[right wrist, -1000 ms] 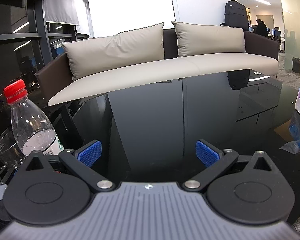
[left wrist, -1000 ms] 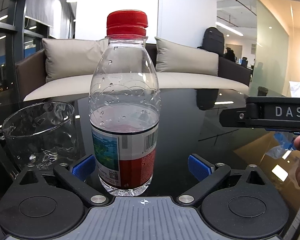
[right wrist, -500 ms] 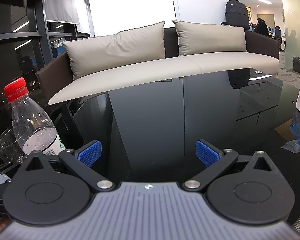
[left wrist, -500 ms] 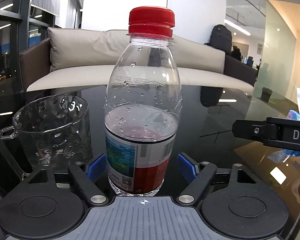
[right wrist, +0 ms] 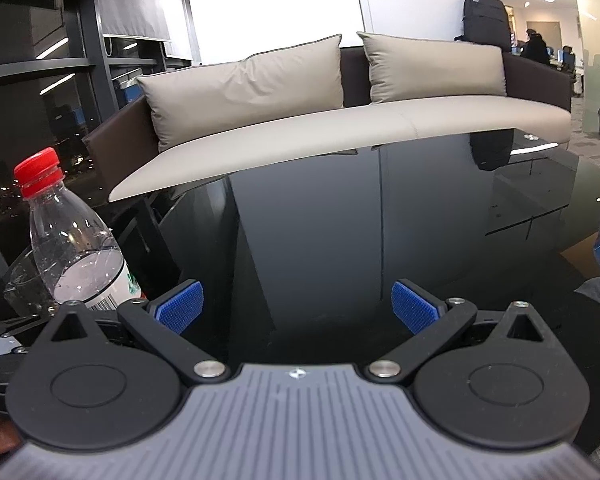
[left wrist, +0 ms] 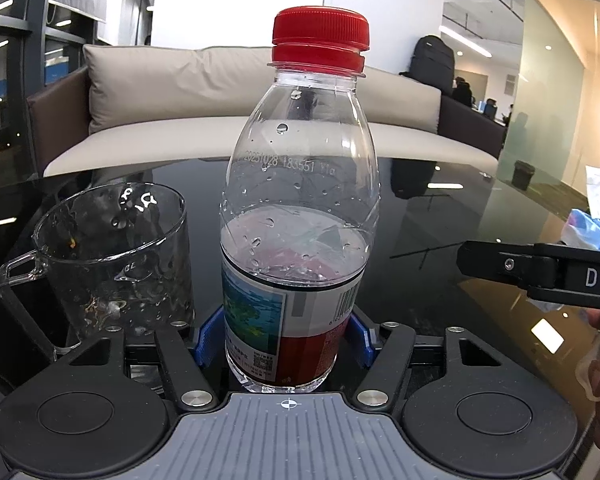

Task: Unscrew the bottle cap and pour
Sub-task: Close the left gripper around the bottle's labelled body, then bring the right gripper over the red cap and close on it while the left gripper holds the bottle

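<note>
A clear plastic bottle with a red cap and a red and blue label stands upright on the black glass table, partly full of water. My left gripper is shut on the bottle's lower body, its blue pads against both sides of the label. A clear glass mug stands just left of the bottle, wet inside. In the right wrist view the bottle is at the far left. My right gripper is open and empty over bare table, to the right of the bottle.
The black glass table stretches ahead to a beige sofa behind its far edge. A blue and white plastic bag lies at the right side of the table. The right gripper's body shows at the right of the left wrist view.
My left gripper has moved forward around the bottle and closed its pads onto the label. The right gripper has stayed open and almost still.
</note>
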Available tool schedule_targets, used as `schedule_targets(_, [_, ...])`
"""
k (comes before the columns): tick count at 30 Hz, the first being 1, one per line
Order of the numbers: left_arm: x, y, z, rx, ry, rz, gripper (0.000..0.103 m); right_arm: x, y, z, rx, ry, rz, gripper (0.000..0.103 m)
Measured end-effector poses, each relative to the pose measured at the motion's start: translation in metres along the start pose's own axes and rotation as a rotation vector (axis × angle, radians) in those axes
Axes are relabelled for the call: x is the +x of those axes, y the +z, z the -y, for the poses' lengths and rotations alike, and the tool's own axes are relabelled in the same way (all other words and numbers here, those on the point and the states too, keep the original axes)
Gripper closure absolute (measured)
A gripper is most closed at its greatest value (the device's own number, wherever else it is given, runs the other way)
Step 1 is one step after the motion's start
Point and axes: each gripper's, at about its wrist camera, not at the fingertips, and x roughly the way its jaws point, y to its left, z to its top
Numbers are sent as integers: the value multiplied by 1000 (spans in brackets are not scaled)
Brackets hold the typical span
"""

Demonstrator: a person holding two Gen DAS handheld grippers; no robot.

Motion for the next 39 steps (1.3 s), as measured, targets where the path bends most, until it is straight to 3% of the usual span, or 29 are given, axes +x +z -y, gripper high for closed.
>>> schedule_targets(22, [-36, -22, -12, 44, -8, -41, 45, -21, 0, -15, -11, 200, 12, 0])
schedule_targets(32, [-56, -36, -7, 40, 0, -39, 45, -29, 0, -22, -12, 251, 14, 0])
schedule_targets(39, [-70, -46, -8, 28, 11, -38, 45, -46, 6, -33, -20, 315, 52, 0])
